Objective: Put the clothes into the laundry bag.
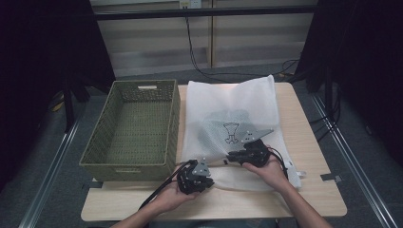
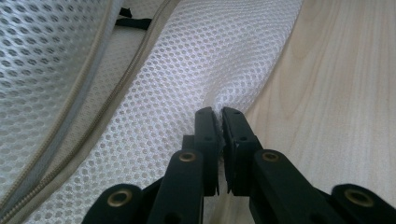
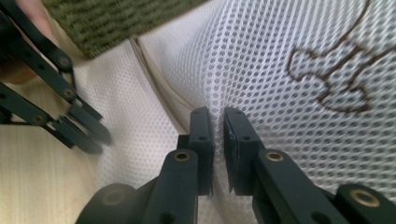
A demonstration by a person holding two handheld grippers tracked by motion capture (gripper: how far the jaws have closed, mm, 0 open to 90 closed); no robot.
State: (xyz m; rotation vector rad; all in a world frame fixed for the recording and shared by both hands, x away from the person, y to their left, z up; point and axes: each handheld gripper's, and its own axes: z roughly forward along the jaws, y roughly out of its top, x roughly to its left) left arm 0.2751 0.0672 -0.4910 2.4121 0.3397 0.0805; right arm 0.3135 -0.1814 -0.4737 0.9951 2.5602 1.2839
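Pinching the mesh bag (image 1: 228,102), left gripper (image 1: 195,178) and right gripper (image 1: 248,154) lie low, angled inward

The mesh bag (image 1: 233,128) is lying on the table (image 1: 313,147), and the basket (image 1: 133,128) is sitting just beside it on the left. A garment (image 1: 223,126) is lying inside the bag.

Basket (image 1: 134,124) blocks left; right table edge (image 1: 311,137) free.

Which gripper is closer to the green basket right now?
Left. The left gripper sits just off the green basket's near corner, while the right gripper is farther out over the mesh bag.
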